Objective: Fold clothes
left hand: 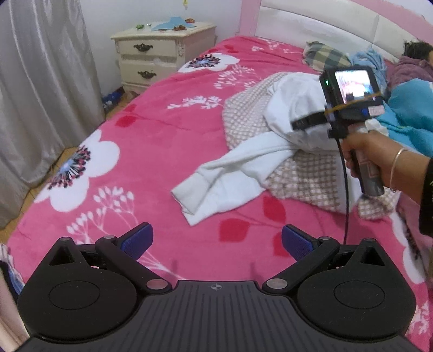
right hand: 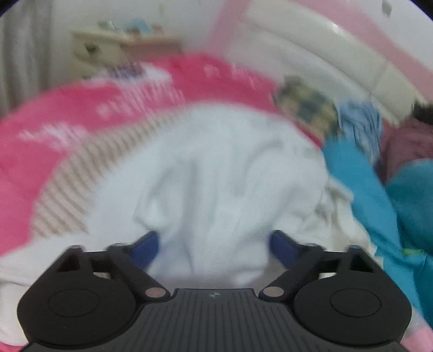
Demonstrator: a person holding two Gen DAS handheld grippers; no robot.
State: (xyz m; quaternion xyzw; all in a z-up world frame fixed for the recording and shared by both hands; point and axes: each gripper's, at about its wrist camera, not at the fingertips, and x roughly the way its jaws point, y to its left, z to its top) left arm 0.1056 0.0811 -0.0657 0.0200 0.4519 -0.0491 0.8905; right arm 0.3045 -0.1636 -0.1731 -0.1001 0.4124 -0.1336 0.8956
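Lighting soft, even, indoor, source unseen, shadows faint; left wrist view sharp with fisheye bowing of the curtain (left hand: 40, 89) and dark vignetted corners, small glare on the camera screen (left hand: 353, 86); right wrist view heavily motion-blurred throughout, white garment (right hand: 216, 173) smeared, only the near black tool body crisp.

This is a bedroom in a home. A big bed (left hand: 162, 130) fills the middle of the left wrist view, with a soft pink blanket (left hand: 151, 151) that has white flowers on it. At the top right is a padded white headboard (left hand: 319, 24) in a pink frame. A small cream nightstand (left hand: 159, 51) with two drawers stands in the upper left, by the white wall. A long grey curtain (left hand: 40, 94) hangs down the left side. Clothes (left hand: 270, 140) lie in a heap on the bed.
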